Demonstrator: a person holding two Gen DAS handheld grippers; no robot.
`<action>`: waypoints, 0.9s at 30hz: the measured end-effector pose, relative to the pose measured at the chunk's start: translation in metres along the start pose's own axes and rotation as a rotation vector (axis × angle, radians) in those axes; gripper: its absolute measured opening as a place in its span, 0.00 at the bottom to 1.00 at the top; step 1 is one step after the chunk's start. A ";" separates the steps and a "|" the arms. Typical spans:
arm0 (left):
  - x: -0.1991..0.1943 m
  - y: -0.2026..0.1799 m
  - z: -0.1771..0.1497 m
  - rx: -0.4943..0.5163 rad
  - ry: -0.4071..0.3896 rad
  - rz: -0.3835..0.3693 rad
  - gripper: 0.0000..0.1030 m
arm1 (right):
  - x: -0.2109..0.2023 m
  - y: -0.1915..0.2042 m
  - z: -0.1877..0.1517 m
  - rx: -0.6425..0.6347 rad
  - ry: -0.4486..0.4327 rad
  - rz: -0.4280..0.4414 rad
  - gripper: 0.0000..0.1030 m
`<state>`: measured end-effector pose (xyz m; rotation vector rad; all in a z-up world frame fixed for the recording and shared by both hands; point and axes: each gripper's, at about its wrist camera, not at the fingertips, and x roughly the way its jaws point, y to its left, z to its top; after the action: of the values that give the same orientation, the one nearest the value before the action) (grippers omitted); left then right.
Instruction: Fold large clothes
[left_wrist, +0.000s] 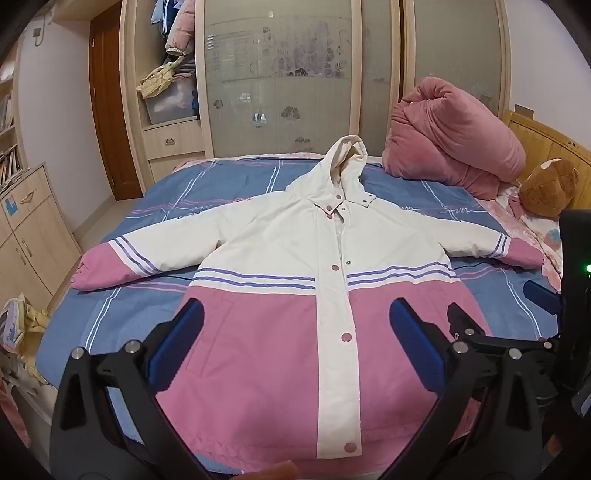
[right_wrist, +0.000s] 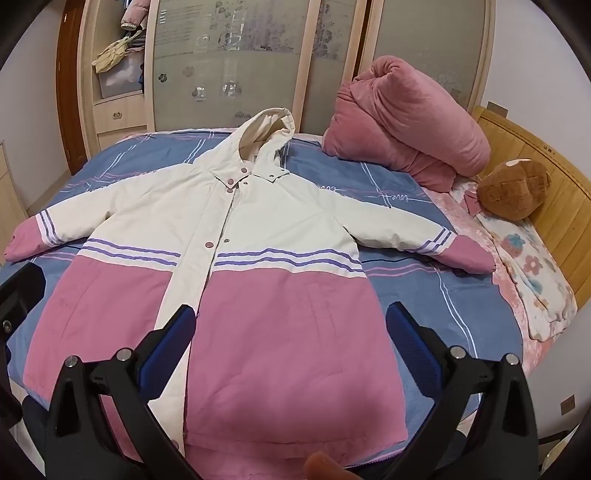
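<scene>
Jaws of the left gripper (left_wrist: 295, 343) and the right gripper (right_wrist: 291, 343) are held wide apart and empty above the hem of the jacket (left_wrist: 295, 258), which is spread front-up on the bed (left_wrist: 207, 192), sleeves out, evidently laid flat so folding can begin.

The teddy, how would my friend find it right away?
Start at the bed with the blue sheet, and look toward its wooden headboard. The teddy sits there beside a pink quilt. It is the only brown, furry thing.
</scene>
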<state>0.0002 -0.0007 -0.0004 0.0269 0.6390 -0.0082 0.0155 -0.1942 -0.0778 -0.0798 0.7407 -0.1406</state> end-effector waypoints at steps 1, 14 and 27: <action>0.000 0.000 0.000 0.000 0.000 0.001 0.98 | 0.001 -0.002 0.000 0.000 0.001 0.000 0.99; 0.000 -0.005 -0.006 -0.002 0.003 -0.004 0.98 | 0.006 0.007 -0.011 -0.002 0.003 0.009 0.99; 0.005 -0.003 -0.013 -0.002 0.011 -0.004 0.98 | 0.008 0.007 -0.012 -0.003 0.010 0.014 0.99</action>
<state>-0.0033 -0.0032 -0.0142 0.0234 0.6501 -0.0110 0.0141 -0.1888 -0.0931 -0.0766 0.7515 -0.1273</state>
